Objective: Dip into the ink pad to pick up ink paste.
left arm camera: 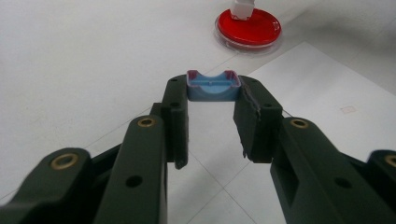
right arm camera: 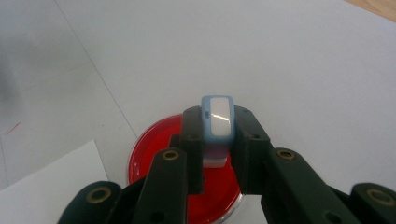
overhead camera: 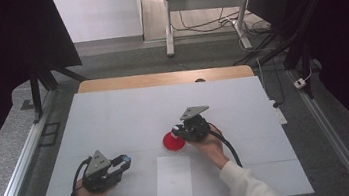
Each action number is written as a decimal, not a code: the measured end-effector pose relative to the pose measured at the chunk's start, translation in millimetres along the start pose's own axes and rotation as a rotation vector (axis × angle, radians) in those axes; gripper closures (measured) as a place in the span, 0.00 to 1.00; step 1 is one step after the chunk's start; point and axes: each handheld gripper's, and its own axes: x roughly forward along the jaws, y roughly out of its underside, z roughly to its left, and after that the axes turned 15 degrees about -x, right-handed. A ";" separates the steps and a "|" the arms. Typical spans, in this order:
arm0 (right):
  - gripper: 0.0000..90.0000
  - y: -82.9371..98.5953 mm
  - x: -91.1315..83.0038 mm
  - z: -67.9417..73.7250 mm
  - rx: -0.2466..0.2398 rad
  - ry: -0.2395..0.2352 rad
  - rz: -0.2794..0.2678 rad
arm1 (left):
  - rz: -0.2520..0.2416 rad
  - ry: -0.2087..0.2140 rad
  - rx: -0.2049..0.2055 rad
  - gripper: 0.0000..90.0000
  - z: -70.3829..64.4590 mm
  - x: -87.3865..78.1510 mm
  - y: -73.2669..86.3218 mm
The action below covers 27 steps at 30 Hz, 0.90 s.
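Observation:
In the left gripper view my left gripper [left arm camera: 213, 89] is shut on a small blue cap [left arm camera: 213, 86] with a pink rim, held just above the table. From the high view the left gripper [overhead camera: 126, 160] is at the front left. My right gripper [right arm camera: 217, 122] is shut on a small blue and white block [right arm camera: 217, 119], with its lower white end down in a round red dish [right arm camera: 156, 156]. That red dish [overhead camera: 174, 142] lies mid-table, and the right gripper [overhead camera: 177, 132] hangs over its right side. The red dish [left arm camera: 248, 27] also appears far ahead of the left jaws.
A white sheet of paper [overhead camera: 174, 178] lies flat near the front edge, between the two hands and just below the dish. The table top [overhead camera: 124, 114] is pale grey with a wooden strip [overhead camera: 160, 78] at its far edge. Metal rails run along both sides.

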 end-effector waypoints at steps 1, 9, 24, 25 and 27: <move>0.83 0.0 0.0 0.0 0.000 0.000 0.000 | 0.001 0.000 0.001 0.73 -0.1 0.1 0.0; 0.83 0.5 0.7 -0.2 0.002 -0.003 -0.004 | 0.005 0.002 0.003 0.73 0.4 0.2 0.1; 0.84 -3.6 3.6 0.0 -0.024 -0.007 0.020 | 0.010 0.004 0.005 0.73 -0.4 0.9 0.3; 0.84 -3.7 3.9 -0.1 -0.024 -0.007 0.021 | 0.011 0.004 0.005 0.73 -0.5 0.9 0.3; 0.84 -4.0 4.8 0.0 -0.023 -0.009 0.030 | 0.012 0.004 0.005 0.73 -0.6 1.0 0.4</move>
